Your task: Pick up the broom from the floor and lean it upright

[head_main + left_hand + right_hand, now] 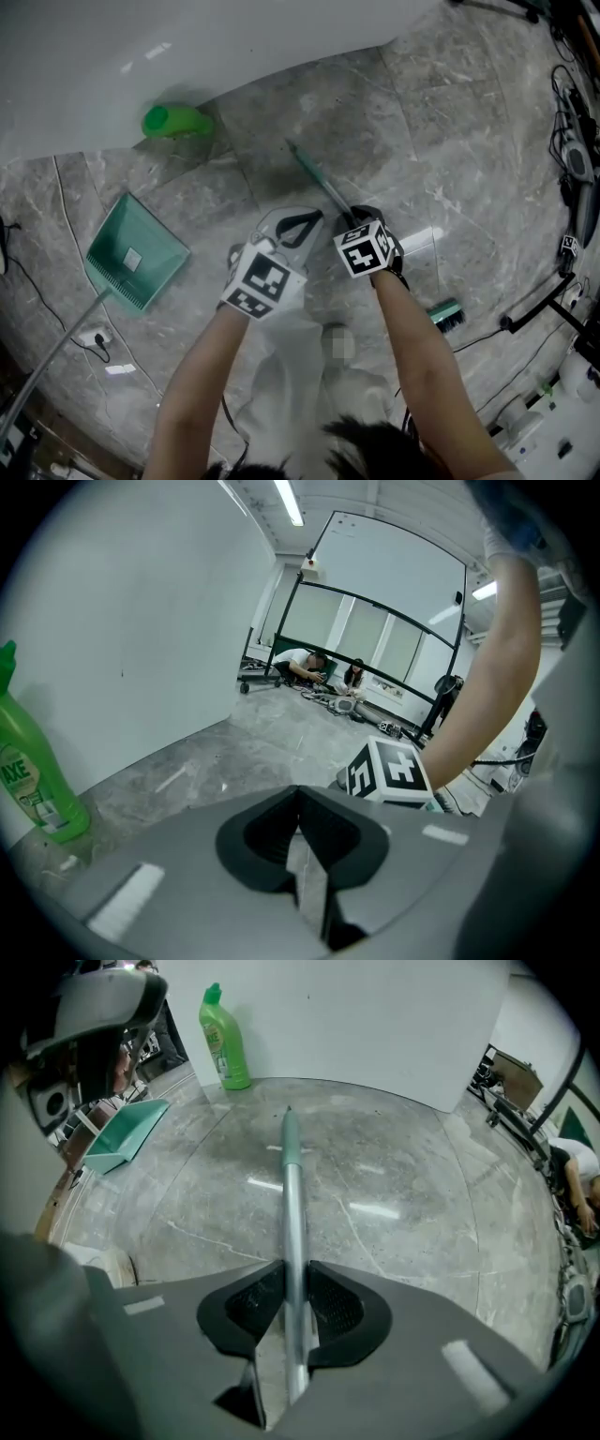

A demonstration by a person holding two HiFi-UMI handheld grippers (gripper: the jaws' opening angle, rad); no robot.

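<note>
The broom lies on the grey marble floor. Its silver handle (319, 183) has a green tip pointing toward the white wall, and its green brush head (447, 315) lies near my right forearm. My right gripper (361, 217) points steeply down and is shut on the handle. In the right gripper view the handle (292, 1176) runs straight out between the black pads (333, 1309) of the right gripper (294, 1302). My left gripper (300, 228) hovers just left of the handle, shut and holding nothing. In the left gripper view the left gripper (300, 803) has nothing between its pads.
A green dustpan (136, 248) with a long handle lies at the left. A green detergent bottle (176, 120) stands by the white wall (187, 47). Cables and gear (572, 159) crowd the right edge. Two people (309, 666) crouch far off across the room.
</note>
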